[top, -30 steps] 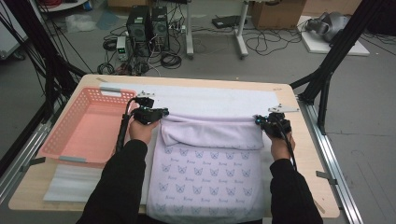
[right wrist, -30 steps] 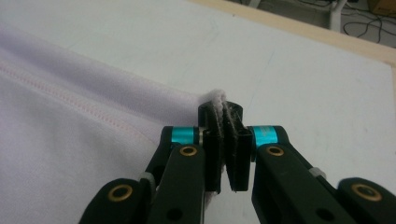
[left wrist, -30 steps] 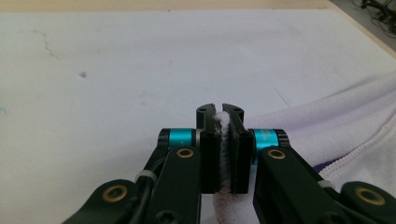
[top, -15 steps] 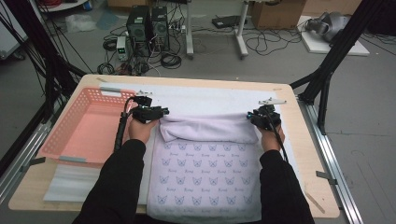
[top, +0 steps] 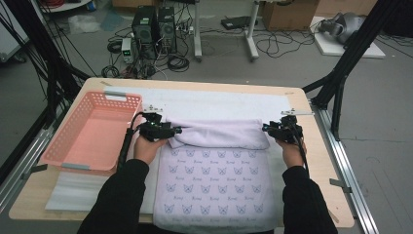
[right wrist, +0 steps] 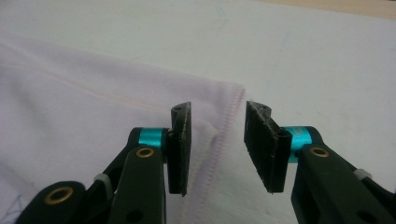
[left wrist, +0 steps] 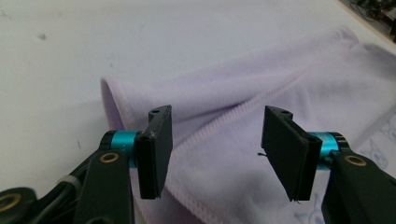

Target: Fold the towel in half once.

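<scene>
Our jaws on both sides have just been opening, and now nothing is pinched between them. In the left gripper view, the left gripper (left wrist: pixel 215 154) stands wide apart over the soft purple towel (left wrist: pixel 261 107), and its pads do not press on the cloth. In the right gripper view, the right gripper (right wrist: pixel 217 147) has a smaller gap, and the towel corner (right wrist: pixel 224 100) lies under that gap, loose.

A second ago we pinched the far edge of the towel at both ends. Now that edge lies down as a thick fold across the towel (top: pixel 219 168), so we have let go. We think this fold is done and the next fold can start.

The high view shows us the whole picture: the towel lies in the middle of the white mat (top: pixel 214 105), its near end hangs over the table (top: pixel 316 161) edge, and the pink basket (top: pixel 90 131) waits at the left, with no towel in it. The gripper views show us the small things: the stitched hem, the layers of the fold, and the clear space beside each pad.
</scene>
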Available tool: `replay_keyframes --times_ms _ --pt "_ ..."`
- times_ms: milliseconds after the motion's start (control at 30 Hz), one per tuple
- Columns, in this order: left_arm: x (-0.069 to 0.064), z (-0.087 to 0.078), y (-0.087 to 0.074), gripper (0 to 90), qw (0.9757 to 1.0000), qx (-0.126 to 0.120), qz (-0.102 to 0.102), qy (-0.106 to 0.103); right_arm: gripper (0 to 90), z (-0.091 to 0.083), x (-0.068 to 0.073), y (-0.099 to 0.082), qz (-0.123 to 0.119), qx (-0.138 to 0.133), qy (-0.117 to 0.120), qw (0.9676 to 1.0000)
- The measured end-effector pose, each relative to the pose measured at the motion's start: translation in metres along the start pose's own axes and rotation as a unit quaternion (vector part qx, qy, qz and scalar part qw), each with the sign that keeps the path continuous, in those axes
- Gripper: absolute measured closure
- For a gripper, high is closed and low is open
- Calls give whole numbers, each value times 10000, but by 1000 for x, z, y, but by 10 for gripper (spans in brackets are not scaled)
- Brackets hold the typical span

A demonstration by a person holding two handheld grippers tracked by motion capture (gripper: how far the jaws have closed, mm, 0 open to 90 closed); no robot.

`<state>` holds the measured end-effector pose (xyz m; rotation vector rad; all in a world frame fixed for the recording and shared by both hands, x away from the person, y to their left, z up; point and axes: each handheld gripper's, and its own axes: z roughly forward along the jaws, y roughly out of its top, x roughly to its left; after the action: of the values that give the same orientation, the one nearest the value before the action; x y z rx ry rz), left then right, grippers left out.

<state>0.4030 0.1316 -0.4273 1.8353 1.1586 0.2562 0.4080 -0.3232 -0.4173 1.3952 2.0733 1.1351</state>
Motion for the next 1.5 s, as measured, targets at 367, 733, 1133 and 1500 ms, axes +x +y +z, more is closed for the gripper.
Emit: replay_keyframes --times_ms 367,733,1133,1500 --pt "-8 1 -22 561 9978 385 511 180 739 17 11 -6 -14 587 46 9983" --pt "-21 -36 -23 854 9958 -355 843 99 871 -6 23 -12 -450 445 170 9978" --pt "-36 -75 -49 853 9928 -551 1017 -294 870 -59 37 -53 -524 -117 551 9970" --pt "-39 -89 -71 838 9921 -604 1005 -446 866 -87 53 -78 -712 -331 700 9945"
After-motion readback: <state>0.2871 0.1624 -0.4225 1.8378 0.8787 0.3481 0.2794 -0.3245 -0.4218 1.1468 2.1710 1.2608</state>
